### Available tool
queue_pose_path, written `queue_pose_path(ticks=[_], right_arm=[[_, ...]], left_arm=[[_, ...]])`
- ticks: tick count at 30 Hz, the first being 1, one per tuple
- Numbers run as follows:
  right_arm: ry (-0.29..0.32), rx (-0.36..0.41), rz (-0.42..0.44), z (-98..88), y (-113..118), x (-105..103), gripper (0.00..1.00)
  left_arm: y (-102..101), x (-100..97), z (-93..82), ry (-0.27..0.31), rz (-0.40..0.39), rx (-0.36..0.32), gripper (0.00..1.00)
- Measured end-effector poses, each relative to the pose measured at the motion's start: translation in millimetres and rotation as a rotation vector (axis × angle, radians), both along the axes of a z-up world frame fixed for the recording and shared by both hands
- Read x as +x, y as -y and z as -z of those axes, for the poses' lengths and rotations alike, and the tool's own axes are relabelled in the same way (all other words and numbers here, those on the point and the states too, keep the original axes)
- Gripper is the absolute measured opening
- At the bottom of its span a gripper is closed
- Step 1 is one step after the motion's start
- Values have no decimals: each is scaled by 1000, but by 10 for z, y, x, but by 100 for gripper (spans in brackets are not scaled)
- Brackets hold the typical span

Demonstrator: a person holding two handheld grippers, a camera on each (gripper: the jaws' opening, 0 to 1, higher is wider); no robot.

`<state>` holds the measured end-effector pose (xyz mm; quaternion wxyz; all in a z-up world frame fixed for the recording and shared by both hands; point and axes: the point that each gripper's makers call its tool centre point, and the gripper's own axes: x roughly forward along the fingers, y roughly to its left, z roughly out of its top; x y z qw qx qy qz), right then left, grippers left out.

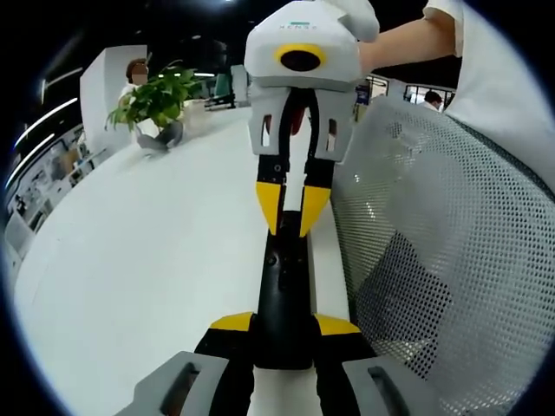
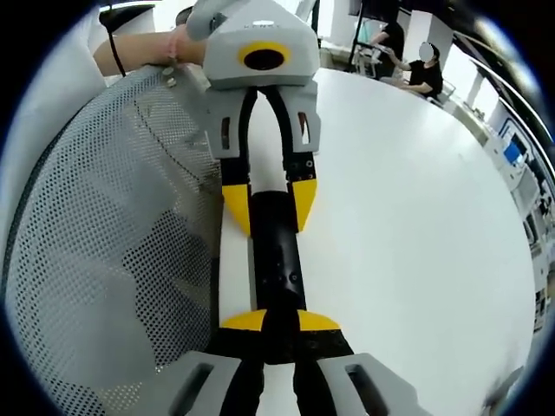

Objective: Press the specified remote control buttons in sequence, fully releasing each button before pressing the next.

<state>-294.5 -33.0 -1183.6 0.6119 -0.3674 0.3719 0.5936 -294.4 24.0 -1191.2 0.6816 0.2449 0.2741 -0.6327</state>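
Remote (image 1: 283, 299): long black bar, held lengthwise between the 2 grippers, over the near edge of the white table (image 1: 147, 260); small buttons show on its top face in the right gripper view (image 2: 276, 260)
Left gripper (image 1: 284, 331): yellow-tipped jaws closed against 1 end of the remote, 1 tip on each side; seen from the far end in the right gripper view (image 2: 265, 204), its tips again flank the remote
Right gripper (image 2: 279, 322): jaws closed against the opposite end of the remote, tips touching both sides; in the left gripper view (image 1: 291, 208) it points down at the remote, tips narrowly apart, at the far end
Chair (image 2: 113, 243): grey mesh back, just beside the remote and table edge
Hand (image 2: 178, 43): holds the left gripper body, above the chair
Plant (image 1: 156, 100): green, potted, at the far side of the table, well apart from the remote
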Motion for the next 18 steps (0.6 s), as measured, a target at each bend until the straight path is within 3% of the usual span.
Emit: queue_pose_path(ticks=[6, 10, 13, 18], right_arm=[[28, -56, -21, 18, -19, 0, 7], [6, -114, -18, 30, -28, 8, 7], [-31, -90, 19, 22, -10, 25, 7], [-19, -63, 13, 12, 3, 10, 7]], left_arm=[[3, 2, 2, 0, 5, 3, 25], [5, 4, 5, 1, 8, 7, 25], [5, 6, 5, 1, 7, 6, 25], [4, 9, 6, 1, 3, 5, 25]])
